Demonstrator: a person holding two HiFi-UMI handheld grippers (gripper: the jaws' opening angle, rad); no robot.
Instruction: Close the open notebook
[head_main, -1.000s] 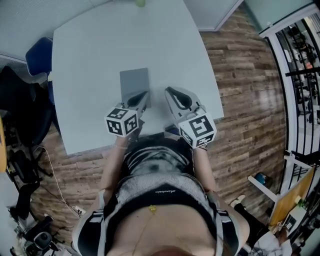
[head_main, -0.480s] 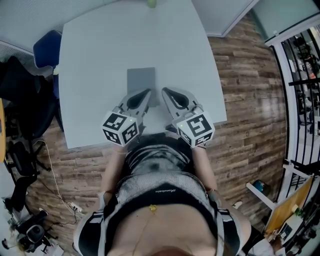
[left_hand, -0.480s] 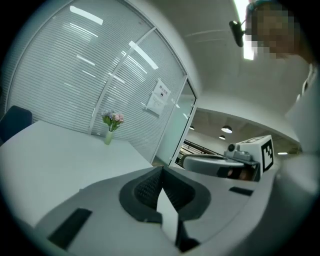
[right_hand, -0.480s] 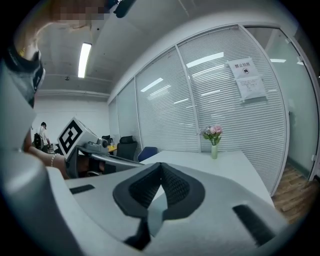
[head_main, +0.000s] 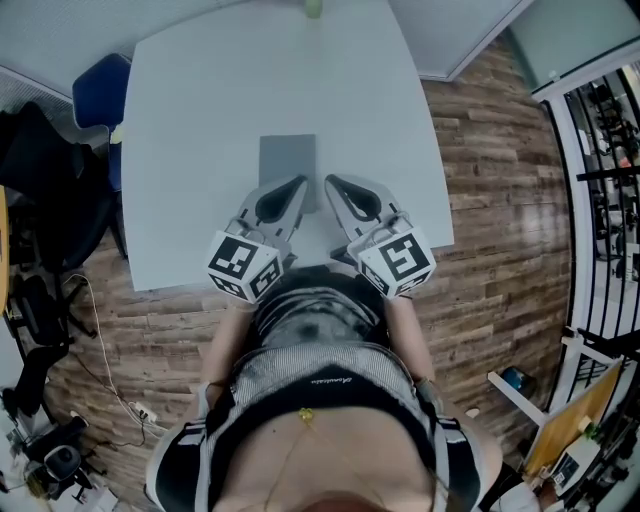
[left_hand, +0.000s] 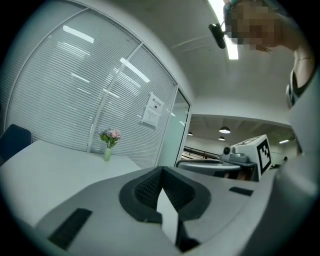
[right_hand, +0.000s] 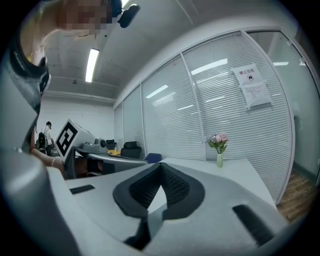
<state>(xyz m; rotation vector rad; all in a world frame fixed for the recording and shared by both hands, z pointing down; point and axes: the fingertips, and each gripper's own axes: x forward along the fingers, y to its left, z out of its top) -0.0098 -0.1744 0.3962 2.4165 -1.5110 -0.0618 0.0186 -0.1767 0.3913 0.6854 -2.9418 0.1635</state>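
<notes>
A small vase of flowers (head_main: 313, 7) stands at the worktop's (head_main: 200, 120) far edge, well beyond the notebook (head_main: 287, 160). A blue chair (head_main: 98, 92) sits off the worktop's corner, to the notebook's left. A dark heap of bags (head_main: 45, 180) lies further left on the wooden floor (head_main: 480, 150). Nothing else lies on the worktop near the notebook.

The notebook is a grey rectangle lying flat and closed, near the middle of the worktop. Its long axis runs from the person straight toward the vase.

The left gripper (head_main: 298, 183) hangs over the notebook's near right corner. Its jaws are pressed together on nothing, and whether it touches the cover cannot be told. The right gripper (head_main: 330, 181) is just to the right of the notebook, clear of its edge. Its jaws are likewise clenched and empty. Both grippers point past the notebook toward the vase.
</notes>
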